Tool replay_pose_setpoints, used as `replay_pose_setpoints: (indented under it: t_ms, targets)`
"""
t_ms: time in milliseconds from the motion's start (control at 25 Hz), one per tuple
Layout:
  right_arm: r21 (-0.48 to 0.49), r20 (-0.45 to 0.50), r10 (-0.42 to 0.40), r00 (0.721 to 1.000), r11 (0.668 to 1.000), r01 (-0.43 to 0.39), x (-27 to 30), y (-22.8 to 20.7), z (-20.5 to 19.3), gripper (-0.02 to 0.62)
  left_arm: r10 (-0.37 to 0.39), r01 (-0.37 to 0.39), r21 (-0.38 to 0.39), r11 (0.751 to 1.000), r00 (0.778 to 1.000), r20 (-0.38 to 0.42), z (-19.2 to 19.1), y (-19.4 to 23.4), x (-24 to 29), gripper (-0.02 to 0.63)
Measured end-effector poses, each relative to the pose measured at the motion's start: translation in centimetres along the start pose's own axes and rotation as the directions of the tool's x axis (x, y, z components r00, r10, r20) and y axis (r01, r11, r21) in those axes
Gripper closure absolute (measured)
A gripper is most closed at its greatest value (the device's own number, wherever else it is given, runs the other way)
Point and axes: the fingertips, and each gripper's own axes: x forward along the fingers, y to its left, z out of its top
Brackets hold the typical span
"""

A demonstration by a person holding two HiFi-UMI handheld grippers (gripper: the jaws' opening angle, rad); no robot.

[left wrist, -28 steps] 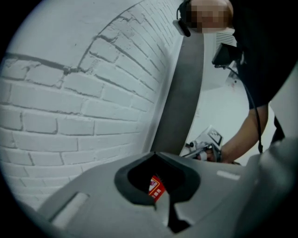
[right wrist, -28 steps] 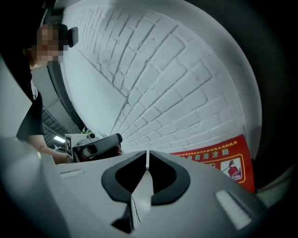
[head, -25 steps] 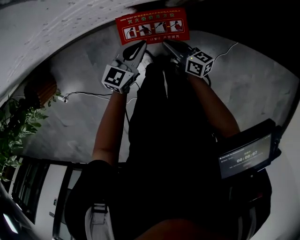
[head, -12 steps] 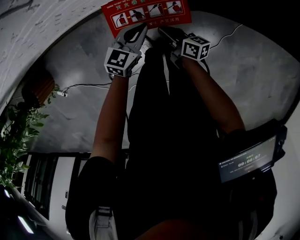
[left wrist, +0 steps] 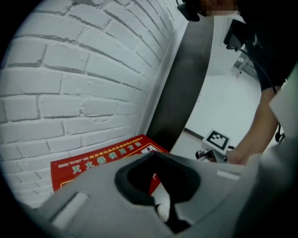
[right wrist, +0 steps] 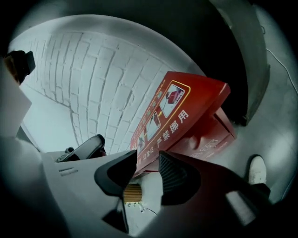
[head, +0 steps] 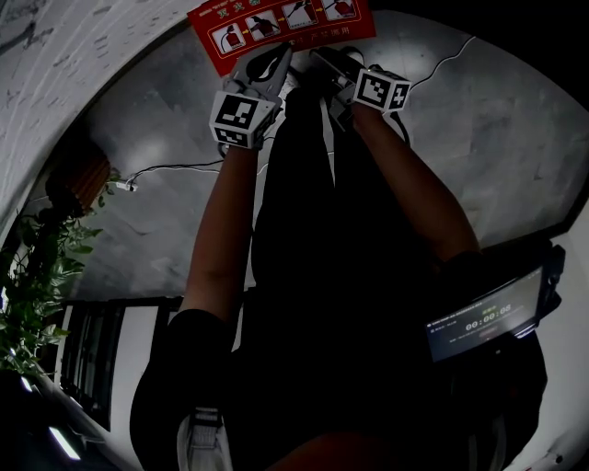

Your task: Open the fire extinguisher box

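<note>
The red fire extinguisher box (right wrist: 186, 122) stands on the floor against the white brick wall, its top panel bearing a picture label (head: 276, 18). My left gripper (head: 279, 57) hovers just short of the box's near edge with its jaws met at the tips and nothing in them (left wrist: 154, 153). My right gripper (head: 322, 57) is beside it on the right. Its jaws have just been opening and now stand apart, with nothing between them (right wrist: 148, 163). The box's lower edge shows through the gap.
A white brick wall (left wrist: 84, 83) rises behind the box, with a dark pillar (left wrist: 186, 79) to one side. A thin cable (head: 170, 168) trails over the grey floor, and a potted plant (head: 37, 276) stands at left. A screen device (head: 483, 317) hangs at the person's waist.
Both grippers have sunk toward the red box and sit closer together at its near edge. The box now lies higher in the head view, cut by the top edge.
</note>
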Motion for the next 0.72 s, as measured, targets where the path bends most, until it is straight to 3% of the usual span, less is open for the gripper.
replay_pose_setpoints:
  t_ms: [200, 720]
  targets:
    - [0.088, 0.027, -0.036, 0.999, 0.996, 0.033, 0.4, -2.2, -0.2, 0.454, 0.000, 0.000, -0.011, 1.000, 1.000, 0.001, 0.2, 0.0, -0.1, 0.606]
    - [0.110, 0.006, -0.050, 0.999, 0.993, 0.049, 1.5, -3.0, -0.1, 0.474, -0.012, 0.013, -0.039, 0.999, 1.000, 0.020, -0.3, -0.7, -0.3, 0.606]
